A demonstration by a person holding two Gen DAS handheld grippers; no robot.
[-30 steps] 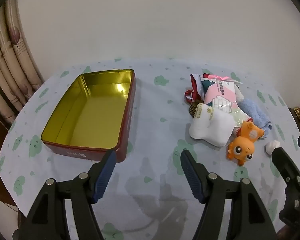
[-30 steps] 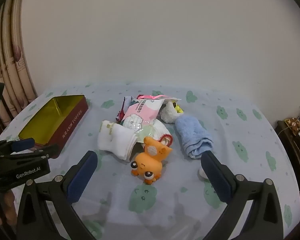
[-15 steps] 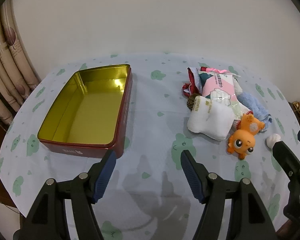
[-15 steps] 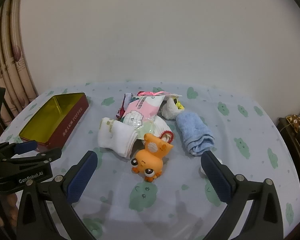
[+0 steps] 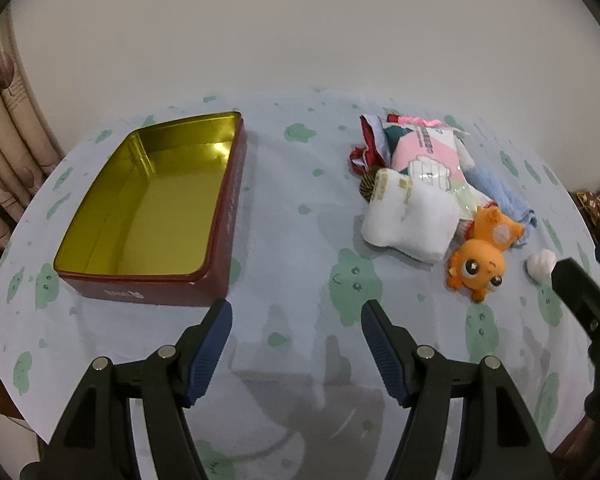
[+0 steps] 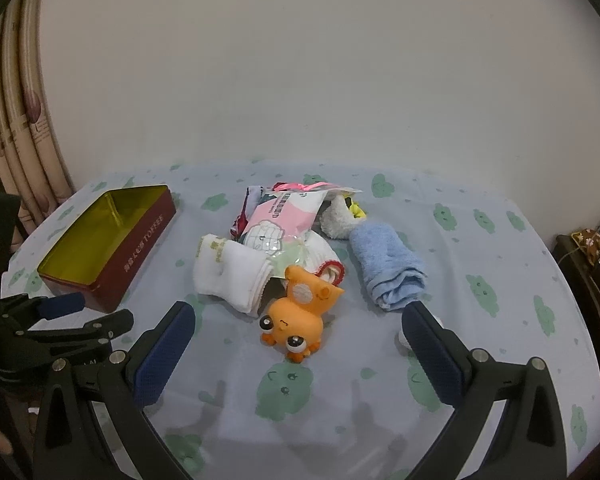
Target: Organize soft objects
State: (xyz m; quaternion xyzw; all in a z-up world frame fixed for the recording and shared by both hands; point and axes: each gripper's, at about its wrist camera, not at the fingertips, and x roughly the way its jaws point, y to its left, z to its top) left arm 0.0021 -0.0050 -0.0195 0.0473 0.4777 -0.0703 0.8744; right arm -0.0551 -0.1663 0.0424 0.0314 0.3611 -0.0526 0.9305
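The soft pile, orange plush toy (image 6: 298,312) nearest me, sits toward the tabletop's (image 5: 300,272) right edge, untouched since a second ago. My right tool (image 6: 298,350) has edged closer, spread wide around the toy (white socks (image 6: 230,274) crowd behind). Left tool (image 5: 296,346) gapes beside the tin (image 5: 152,208).

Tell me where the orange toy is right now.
The orange toy lies on the tablecloth at the near edge of the pile, centred ahead of the open right tongs, touching the white socks, with the blue towel to its right.
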